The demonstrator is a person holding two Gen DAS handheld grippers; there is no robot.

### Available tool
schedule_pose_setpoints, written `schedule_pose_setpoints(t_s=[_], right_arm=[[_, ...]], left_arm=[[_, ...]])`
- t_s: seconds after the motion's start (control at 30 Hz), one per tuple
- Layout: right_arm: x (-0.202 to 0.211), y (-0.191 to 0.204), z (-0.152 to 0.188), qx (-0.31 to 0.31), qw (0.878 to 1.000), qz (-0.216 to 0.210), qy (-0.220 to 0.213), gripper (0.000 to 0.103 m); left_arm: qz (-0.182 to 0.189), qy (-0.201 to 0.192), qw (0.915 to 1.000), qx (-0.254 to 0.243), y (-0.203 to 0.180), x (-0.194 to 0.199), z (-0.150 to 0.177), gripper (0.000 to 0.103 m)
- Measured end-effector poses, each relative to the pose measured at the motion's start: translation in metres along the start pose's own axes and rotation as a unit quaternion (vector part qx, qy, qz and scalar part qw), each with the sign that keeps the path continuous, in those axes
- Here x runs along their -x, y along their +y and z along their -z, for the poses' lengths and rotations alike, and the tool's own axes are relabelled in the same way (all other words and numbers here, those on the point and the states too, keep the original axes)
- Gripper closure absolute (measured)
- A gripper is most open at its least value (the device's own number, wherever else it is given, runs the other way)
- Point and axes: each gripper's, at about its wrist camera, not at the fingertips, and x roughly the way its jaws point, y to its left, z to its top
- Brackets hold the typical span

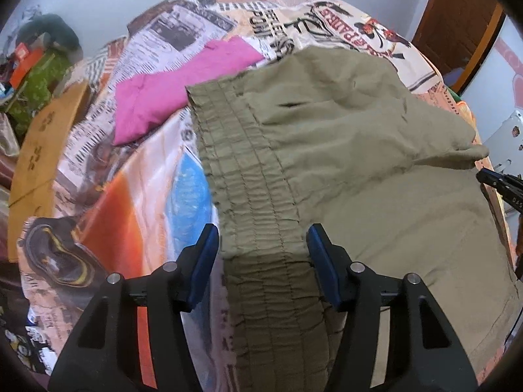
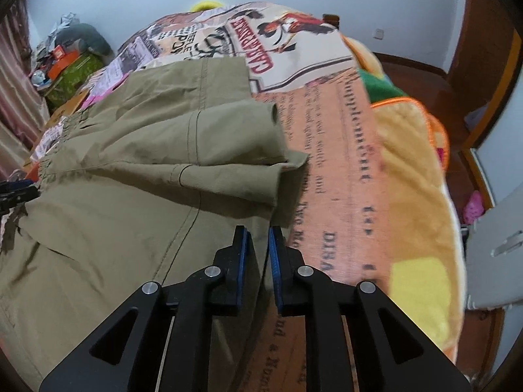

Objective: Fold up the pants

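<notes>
Olive-green pants (image 1: 343,137) lie spread across a bed, one leg folded over the other (image 2: 209,143). Their elastic waistband (image 1: 261,228) runs between the jaws of my left gripper (image 1: 261,248). Those jaws stand well apart, straddling the band, and a strip of bedspread shows beside the left pad. My right gripper (image 2: 260,254) hovers over the hem edge of the lower leg (image 2: 255,202). Its blue pads are a narrow slit apart, with olive cloth showing through the slit, not pinched. Each gripper shows at the edge of the other's view: the right gripper (image 1: 500,186) and the left gripper (image 2: 16,196).
A newspaper-print bedspread (image 1: 140,170) covers the bed. A folded pink garment (image 1: 176,85) lies beyond the waistband. A yellow-and-orange plush blanket (image 2: 412,176) covers the bed's right side. Cluttered boxes (image 2: 65,65) stand at the far left, and a wooden door (image 2: 483,52) at the right.
</notes>
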Motion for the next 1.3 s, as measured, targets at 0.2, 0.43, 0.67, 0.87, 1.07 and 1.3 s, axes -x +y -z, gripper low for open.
schedule_pose_setpoints(t_s=[0.2,0.43,0.67,0.87,1.07,1.3], right_arm=[[0.025,-0.009,-0.012,-0.008,0.999,0.007,-0.035,0.074],[0.028,-0.011,-0.044,-0.009,0.997,-0.007,-0.070,0.055],[-0.006,-0.009,-0.059,0.000,0.999,-0.032,-0.043,0.055],[-0.038,-0.010,-0.058,-0.014,0.997,-0.076,0.005,0.055],[-0.037,-0.005,-0.055,0.003,0.997,-0.074,-0.005,0.085],[-0.018,0.004,-0.059,0.040,0.997,-0.059,-0.043,0.092]], left_arm=[[0.001,-0.032,0.9993,0.017,0.014,0.019,-0.019,0.045],[0.006,-0.024,0.9992,0.032,0.022,0.002,-0.046,0.045],[0.027,0.034,0.9980,0.046,0.022,-0.042,-0.056,0.045],[0.018,0.034,0.9980,0.049,0.021,-0.057,-0.054,0.040],[-0.019,0.018,0.9995,0.020,0.010,-0.058,-0.051,0.040],[-0.049,0.006,0.9988,0.001,0.004,-0.061,-0.048,0.038]])
